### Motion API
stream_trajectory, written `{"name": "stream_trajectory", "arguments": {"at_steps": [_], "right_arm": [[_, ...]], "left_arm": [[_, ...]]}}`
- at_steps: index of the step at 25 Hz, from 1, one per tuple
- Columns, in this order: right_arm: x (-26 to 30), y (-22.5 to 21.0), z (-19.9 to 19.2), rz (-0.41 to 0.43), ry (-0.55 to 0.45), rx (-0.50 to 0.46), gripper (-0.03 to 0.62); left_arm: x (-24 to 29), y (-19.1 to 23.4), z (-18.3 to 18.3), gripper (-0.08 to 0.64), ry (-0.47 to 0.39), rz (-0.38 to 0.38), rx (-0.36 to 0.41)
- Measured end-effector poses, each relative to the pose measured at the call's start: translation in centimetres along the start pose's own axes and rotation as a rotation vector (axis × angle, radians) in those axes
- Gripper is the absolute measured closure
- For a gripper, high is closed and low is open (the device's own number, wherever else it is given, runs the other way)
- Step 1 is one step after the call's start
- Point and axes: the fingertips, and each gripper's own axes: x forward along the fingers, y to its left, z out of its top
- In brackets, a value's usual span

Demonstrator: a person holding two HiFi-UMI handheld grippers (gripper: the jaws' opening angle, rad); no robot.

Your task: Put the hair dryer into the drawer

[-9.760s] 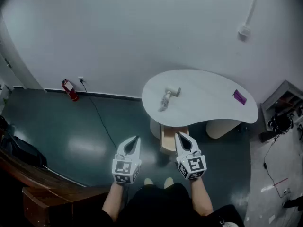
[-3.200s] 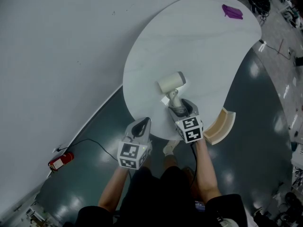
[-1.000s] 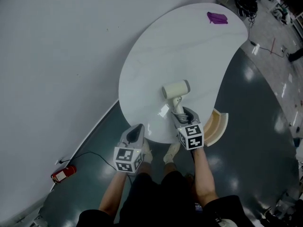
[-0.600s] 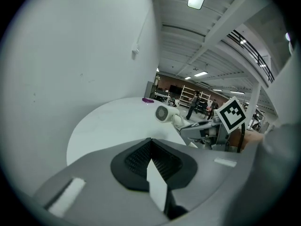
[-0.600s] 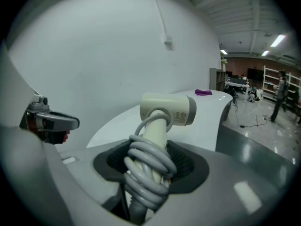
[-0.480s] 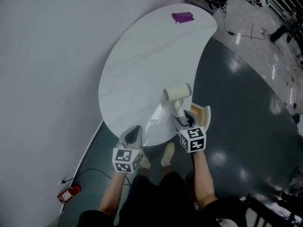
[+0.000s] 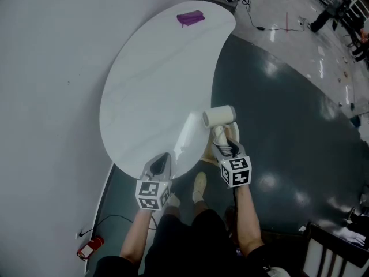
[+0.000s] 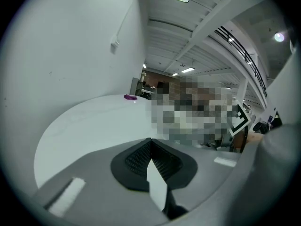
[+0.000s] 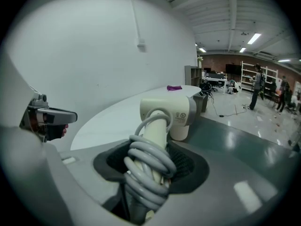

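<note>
Two forearms reach up from the bottom of the head view, side by side, each ending in a gripper that points toward the table (image 7: 150, 79). The left arm is at lower left, and its left gripper (image 7: 163, 157) hangs over the table's near edge, angled a little downward. In the left gripper view the left gripper (image 8: 150, 142) has its jaws brought together at the tips with nothing between them, and beyond them lies the bare white tabletop.

The right arm is at lower centre, and its right gripper (image 7: 223, 145) also tilts downward, just past the table's right edge. Its jaws are clamped on the hair dryer (image 7: 219, 118), gripping the handle. In the right gripper view the hair dryer (image 9: 164, 114) stands up out of the right gripper (image 9: 155, 149), its cream head turned crosswise at the top. The grey cord (image 9: 148, 166) is wound in loops around the handle, where the black pads press in from both sides.

The dryer is off the tabletop. In the head view its head shows against the dark floor (image 7: 277, 114), just right of the table's edge. The drawer (image 7: 209, 153), tan and pulled out from under the table, shows directly beneath the handle. I cannot tell whether the dryer touches it.

At the table's far end, top of the frame, lies a small purple thing (image 7: 190, 18).
</note>
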Motion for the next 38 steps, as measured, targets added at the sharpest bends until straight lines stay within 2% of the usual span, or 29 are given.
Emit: {"name": "stream_trajectory", "arguments": {"at_steps": [6, 13, 26, 38], "right_arm": [[0.1, -2.9, -2.0, -0.029, 0.030, 0.032, 0.373], [0.5, -4.6, -6.0, -0.034, 0.095, 0.073, 0.373], [3.2, -5.3, -12.0, -0.014, 0.208, 0.094, 0.373], [4.6, -4.7, -14.5, 0.009, 0.274, 0.111, 0.373]], "left_arm": [[2.8, -2.0, -0.1, 0.554, 0.018, -0.035, 0.011], [4.6, -3.3, -1.8, 0.554, 0.061, -0.053, 0.014], [6.6, -4.1, -3.9, 0.554, 0.101, -0.060, 0.007], [8.3, -4.0, -5.5, 0.554, 0.127, -0.062, 0.006]]}}
